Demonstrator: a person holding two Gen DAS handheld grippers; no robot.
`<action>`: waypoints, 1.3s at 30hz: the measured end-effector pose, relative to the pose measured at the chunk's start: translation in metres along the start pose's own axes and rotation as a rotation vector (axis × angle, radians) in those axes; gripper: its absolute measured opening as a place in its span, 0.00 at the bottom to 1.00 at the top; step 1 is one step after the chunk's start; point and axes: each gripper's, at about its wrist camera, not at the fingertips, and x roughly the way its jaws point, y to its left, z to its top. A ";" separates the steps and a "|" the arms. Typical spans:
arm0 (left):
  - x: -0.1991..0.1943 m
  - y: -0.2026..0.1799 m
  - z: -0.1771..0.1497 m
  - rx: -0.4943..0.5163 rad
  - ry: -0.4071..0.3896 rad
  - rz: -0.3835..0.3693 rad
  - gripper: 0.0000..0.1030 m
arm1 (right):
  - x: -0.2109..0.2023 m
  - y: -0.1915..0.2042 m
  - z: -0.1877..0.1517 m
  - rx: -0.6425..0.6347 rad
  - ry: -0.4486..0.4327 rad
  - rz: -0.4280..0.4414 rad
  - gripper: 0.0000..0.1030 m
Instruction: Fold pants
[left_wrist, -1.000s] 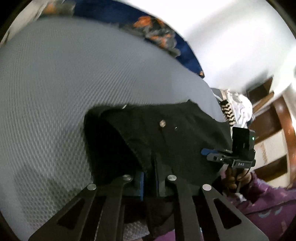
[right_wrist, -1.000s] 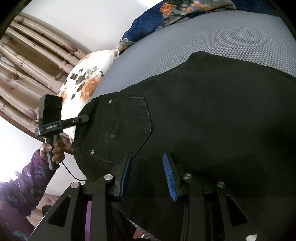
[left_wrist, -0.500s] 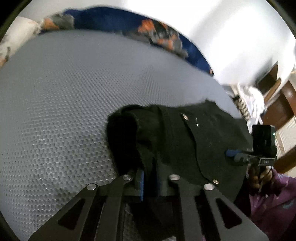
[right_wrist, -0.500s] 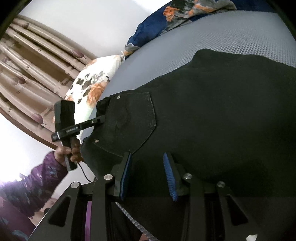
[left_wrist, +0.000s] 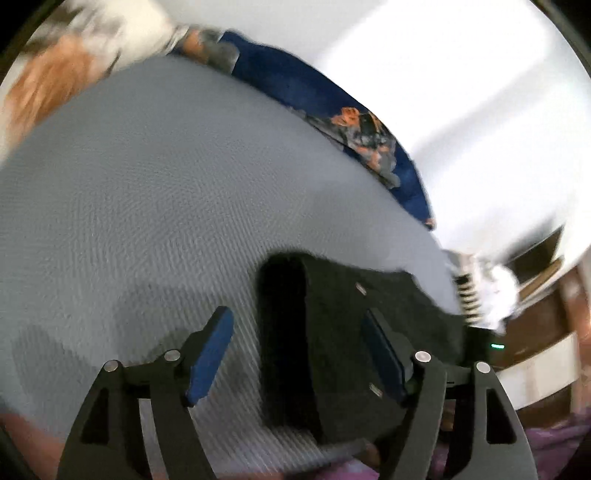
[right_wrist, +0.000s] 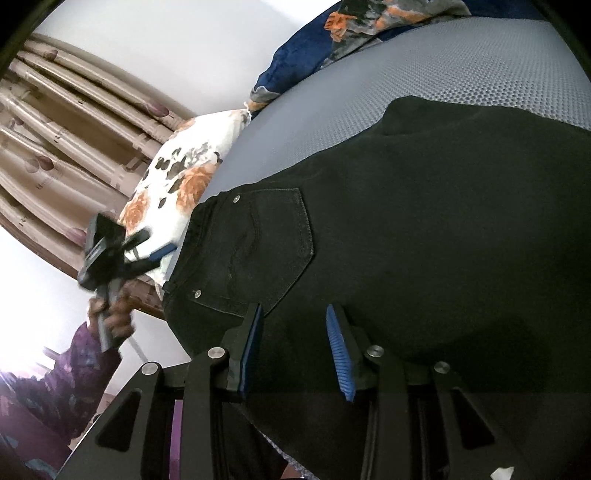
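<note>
Black pants (right_wrist: 424, 229) lie on a grey mesh bed surface (right_wrist: 480, 62), back pocket (right_wrist: 258, 251) up, waist toward the left. In the left wrist view the pants' waist end (left_wrist: 332, 332) lies flat on the grey surface. My left gripper (left_wrist: 299, 339) is open and empty, its jaws wide apart just above the waist edge. It also shows from the right wrist view (right_wrist: 147, 254), held off the waist's left side. My right gripper (right_wrist: 293, 332) is open and empty, low over the pants below the pocket.
A floral pillow (right_wrist: 177, 184) lies left of the pants by brown curtains (right_wrist: 55, 147). A dark blue floral blanket (left_wrist: 351, 122) runs along the bed's far edge against a white wall. Wooden furniture (left_wrist: 546, 302) and white clothes stand at the right.
My left gripper has let go of the pants' waist, opened wide and drawn back to the left. The waist has dropped flat. My right gripper has stayed open in place.
</note>
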 end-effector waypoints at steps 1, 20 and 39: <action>-0.006 0.002 -0.009 -0.032 0.030 -0.048 0.71 | 0.000 0.000 0.000 -0.001 0.001 0.002 0.33; 0.038 0.012 -0.081 -0.308 0.132 -0.232 0.39 | -0.001 0.000 -0.005 -0.015 -0.004 0.003 0.33; 0.024 -0.050 -0.057 -0.112 0.122 0.018 0.22 | -0.001 -0.001 -0.008 -0.031 -0.022 0.021 0.33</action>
